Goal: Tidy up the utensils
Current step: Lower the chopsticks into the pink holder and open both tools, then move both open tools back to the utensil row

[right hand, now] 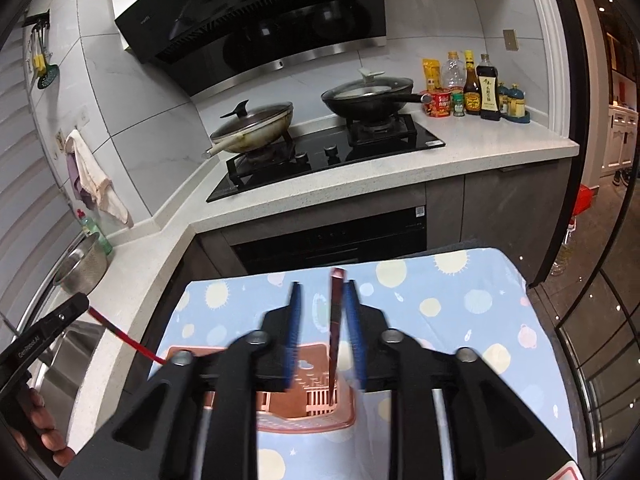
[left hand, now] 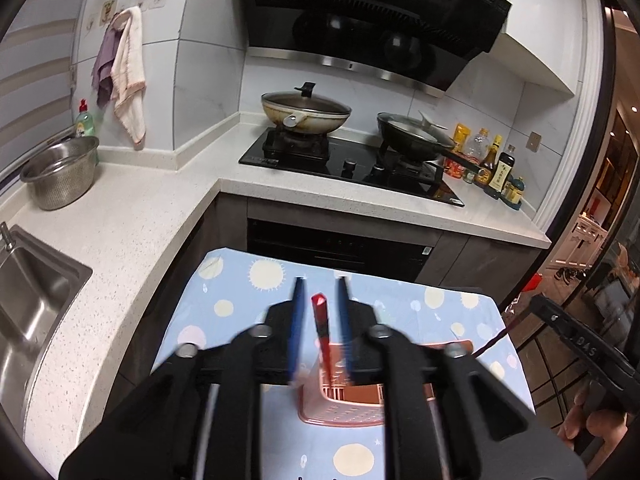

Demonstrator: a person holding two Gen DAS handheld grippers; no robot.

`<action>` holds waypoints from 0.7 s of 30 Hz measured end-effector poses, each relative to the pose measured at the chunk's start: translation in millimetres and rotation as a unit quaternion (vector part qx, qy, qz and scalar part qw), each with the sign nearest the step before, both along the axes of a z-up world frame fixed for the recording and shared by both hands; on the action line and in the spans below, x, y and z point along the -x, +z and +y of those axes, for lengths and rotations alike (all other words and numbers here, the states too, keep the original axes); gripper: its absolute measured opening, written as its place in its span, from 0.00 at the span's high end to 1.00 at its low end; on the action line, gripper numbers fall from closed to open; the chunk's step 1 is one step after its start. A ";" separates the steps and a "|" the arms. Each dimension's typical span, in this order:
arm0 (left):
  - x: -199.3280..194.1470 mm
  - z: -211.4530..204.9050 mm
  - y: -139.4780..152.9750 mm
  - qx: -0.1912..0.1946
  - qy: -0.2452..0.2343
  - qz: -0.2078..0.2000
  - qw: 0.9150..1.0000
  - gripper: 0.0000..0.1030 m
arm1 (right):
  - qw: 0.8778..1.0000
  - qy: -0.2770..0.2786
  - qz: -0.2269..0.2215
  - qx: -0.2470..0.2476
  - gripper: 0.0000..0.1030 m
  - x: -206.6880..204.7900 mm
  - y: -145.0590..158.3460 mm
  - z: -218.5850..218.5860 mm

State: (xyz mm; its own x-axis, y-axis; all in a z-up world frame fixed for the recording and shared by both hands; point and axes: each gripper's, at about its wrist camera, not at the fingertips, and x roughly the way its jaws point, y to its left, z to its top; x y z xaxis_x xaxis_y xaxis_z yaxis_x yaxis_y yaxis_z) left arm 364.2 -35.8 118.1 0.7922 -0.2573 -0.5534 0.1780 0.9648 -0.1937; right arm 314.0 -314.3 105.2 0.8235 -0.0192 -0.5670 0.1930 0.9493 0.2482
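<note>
1. L gripper (left hand: 319, 292) fingers (left hand: 297, 312) stand narrowly apart w/ a red chopstick (left hand: 321, 334) upright between them, no pad visibly pressing; its lower end dips into the pink basket (left hand: 340, 410), prob. being dropped in.
2. Basket sits on the blue dotted cloth (left hand: 240, 300) covering the tabletop, near both hands.
3. R gripper (right hand: 322, 292) fingers (right hand: 354, 320) are likewise narrow; a dark red chopstick (right hand: 337, 328) leans by the right pad, tip in the basket (right hand: 308, 420).
</note>
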 end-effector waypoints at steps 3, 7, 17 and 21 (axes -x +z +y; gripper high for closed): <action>6.0 6.9 1.6 0.000 0.015 -0.004 1.000 0.57 | 1.000 -0.001 -0.008 0.012 0.68 11.0 6.7 2.0; 19.1 16.3 6.6 0.001 0.024 -0.007 1.000 0.45 | 1.000 -0.002 -0.018 0.022 0.67 33.6 16.1 4.0; 87.5 37.2 -0.2 -0.006 0.029 0.005 1.000 0.39 | 1.000 0.001 -0.006 0.030 0.59 113.1 7.6 15.4; 118.1 44.3 -21.0 -0.011 0.027 0.029 0.999 0.39 | 0.999 0.001 0.021 0.030 0.59 147.9 -15.7 19.9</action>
State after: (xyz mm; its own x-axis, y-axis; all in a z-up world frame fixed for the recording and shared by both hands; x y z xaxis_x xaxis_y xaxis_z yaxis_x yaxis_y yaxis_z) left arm 246.1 8.5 97.0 0.7712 -0.2030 -0.6034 0.1150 0.9766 -0.1816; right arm 166.0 -294.5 89.5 0.7989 -0.0514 -0.5992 0.1995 0.9626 0.1834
